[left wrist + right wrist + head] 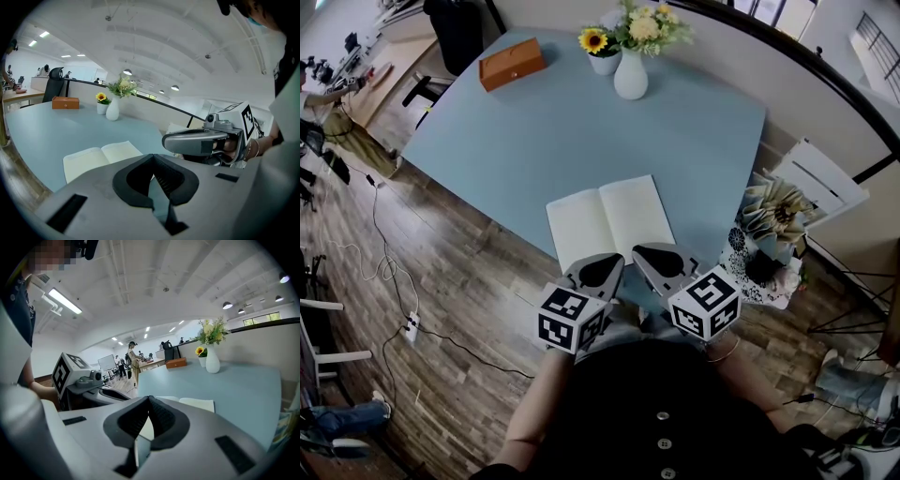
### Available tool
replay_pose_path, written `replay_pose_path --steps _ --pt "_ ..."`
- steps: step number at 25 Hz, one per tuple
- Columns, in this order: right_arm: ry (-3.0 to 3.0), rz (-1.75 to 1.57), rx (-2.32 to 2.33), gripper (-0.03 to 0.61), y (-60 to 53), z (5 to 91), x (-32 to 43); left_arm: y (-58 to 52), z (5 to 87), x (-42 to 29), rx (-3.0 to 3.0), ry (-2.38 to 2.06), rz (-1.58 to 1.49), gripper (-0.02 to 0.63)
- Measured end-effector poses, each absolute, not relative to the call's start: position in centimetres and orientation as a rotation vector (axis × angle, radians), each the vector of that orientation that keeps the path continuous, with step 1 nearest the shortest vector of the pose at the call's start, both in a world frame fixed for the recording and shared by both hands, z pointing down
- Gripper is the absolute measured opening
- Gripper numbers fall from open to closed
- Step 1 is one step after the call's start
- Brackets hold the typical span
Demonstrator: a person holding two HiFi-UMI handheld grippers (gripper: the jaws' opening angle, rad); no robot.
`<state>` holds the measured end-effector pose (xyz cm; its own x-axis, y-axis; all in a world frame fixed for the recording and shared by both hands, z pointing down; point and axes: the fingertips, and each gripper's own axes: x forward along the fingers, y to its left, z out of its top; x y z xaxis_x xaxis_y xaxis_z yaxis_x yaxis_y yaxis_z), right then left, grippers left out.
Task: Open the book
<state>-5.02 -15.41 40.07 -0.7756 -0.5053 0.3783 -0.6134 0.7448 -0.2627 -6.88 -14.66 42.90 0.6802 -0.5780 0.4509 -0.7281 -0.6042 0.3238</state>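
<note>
Starting nearest the body, the left gripper (598, 270) and the right gripper (664, 259) are seen side by side at the table's near edge, held close in front of the person's dark shirt. In each gripper view the jaws are closed tip to tip and nothing is gripped. Only a slit of table or page shows lower down between the pads. Both tongs appear raised clear of the tabletop.

Just beyond the tips, the book (609, 220) lies flat on the blue table (534, 141), near its front edge. It is spread at the spine, with two blank cream pages facing up. The task is therefore judged complete as far as can be seen: both halves rest level, and no page is seen standing or curling. Nothing further appears to be needed.

Past the book, a broad bare stretch of tabletop is free on all sides. At the far side, well apart from the book, a white vase (630, 75) of flowers and a small sunflower pot (600, 58) are set together. A brown wooden box (512, 64) is placed to their left.

Off the table's right corner, folded papers (773, 211) and a patterned bundle are crowded close, so less room is judged available there. The wooden floor (459, 272) on the left is crossed by cables.
</note>
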Motion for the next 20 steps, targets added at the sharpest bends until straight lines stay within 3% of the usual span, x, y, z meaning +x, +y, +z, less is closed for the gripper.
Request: replay_pose_path --steps 20 --pt "-2.645 0.554 0.865 0.007 -15.56 40.53 -4.46 -14.71 43.5 -5.97 2.384 -0.985 0.4 0.012"
